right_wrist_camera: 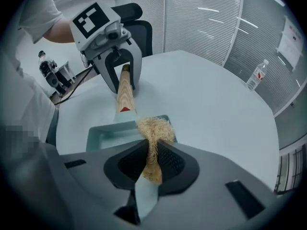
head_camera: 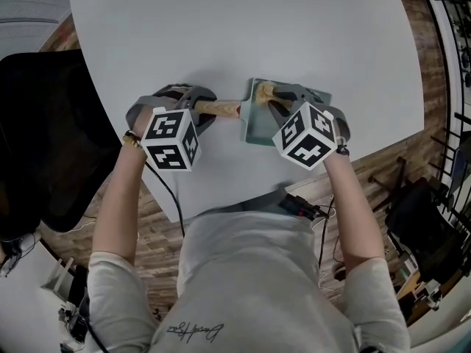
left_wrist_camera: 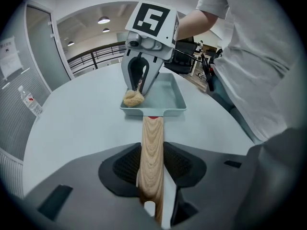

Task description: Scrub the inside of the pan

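Where the head view looks down, the pale rectangular pan point(head_camera: 254, 129) sits on the white bench point(head_camera: 243, 28). In the left gripper view, the left claw point(left_wrist_camera: 151, 164) is closed on the pan's wooden handle point(left_wrist_camera: 152, 138). In the right gripper view, the right claw point(right_wrist_camera: 151, 162) clamps a fibrous scrubber point(right_wrist_camera: 154, 127) at the pan's handle-side corner.

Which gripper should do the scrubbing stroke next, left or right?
Right. The right gripper clamps the scrubber at the pan's corner; the left gripper is shut on the wooden handle, likely steadying it.
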{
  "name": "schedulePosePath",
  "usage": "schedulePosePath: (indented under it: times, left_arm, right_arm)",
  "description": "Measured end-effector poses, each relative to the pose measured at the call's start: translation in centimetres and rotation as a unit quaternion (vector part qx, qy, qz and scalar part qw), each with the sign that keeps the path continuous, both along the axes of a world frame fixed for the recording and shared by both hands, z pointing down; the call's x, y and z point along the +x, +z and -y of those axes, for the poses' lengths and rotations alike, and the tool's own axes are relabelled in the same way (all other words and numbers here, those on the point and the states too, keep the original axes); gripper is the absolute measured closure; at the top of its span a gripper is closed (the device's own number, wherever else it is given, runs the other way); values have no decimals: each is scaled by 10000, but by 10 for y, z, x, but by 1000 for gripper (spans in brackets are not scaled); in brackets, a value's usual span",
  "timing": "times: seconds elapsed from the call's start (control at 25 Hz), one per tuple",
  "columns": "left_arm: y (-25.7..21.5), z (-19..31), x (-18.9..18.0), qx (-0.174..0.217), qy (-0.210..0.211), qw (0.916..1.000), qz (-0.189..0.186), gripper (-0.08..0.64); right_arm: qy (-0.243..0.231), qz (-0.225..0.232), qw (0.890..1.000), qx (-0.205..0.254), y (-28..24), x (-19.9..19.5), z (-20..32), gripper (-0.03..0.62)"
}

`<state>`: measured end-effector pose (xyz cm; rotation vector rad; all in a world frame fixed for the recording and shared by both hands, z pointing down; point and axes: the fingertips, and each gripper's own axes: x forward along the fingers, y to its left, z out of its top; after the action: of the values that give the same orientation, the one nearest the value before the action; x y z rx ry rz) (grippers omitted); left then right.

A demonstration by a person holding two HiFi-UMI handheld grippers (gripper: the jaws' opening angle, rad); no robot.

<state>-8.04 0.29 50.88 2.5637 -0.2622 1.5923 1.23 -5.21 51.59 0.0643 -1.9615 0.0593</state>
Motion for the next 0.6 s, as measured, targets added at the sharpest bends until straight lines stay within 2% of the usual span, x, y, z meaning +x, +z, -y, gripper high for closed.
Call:
schedulePosePath:
  times: [0.36, 0.6]
  left_arm:
    - [-3, 0, 0, -17, -49, 10000, -42, 410]
    - [-2, 0, 2, -55, -176, 9998, -19, 410]
  right_arm:
    - [-300, -378, 9988, 51, 17, -10, -2, 523]
    - [-581, -692, 9958, -144, 21, -8, -5, 525]
